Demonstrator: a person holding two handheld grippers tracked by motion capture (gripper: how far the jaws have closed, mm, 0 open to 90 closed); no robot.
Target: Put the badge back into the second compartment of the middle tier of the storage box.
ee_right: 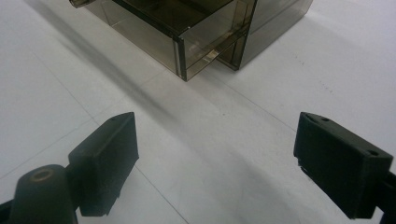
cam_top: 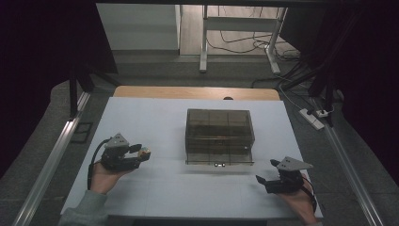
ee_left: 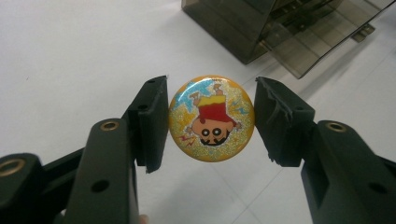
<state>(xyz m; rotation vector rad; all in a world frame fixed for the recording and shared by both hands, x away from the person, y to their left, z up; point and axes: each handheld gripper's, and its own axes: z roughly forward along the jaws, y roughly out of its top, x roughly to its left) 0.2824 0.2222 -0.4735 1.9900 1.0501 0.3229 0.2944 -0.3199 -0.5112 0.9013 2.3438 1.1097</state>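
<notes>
Cartoon badge [ee_left: 211,118] pinched edge to edge in left gripper [ee_left: 211,122].
Right gripper [ee_right: 215,161] gaping, empty, near smoked plastic box [cam_top: 219,135] on white table [cam_top: 150,117].

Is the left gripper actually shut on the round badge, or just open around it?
Shut on it. The left gripper holds the round badge edge to edge between its jaws, lifted clear of the white table.

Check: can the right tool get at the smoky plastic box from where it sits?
Probably yes. The right tool is open and empty, with bare white table between it and the box.
</notes>
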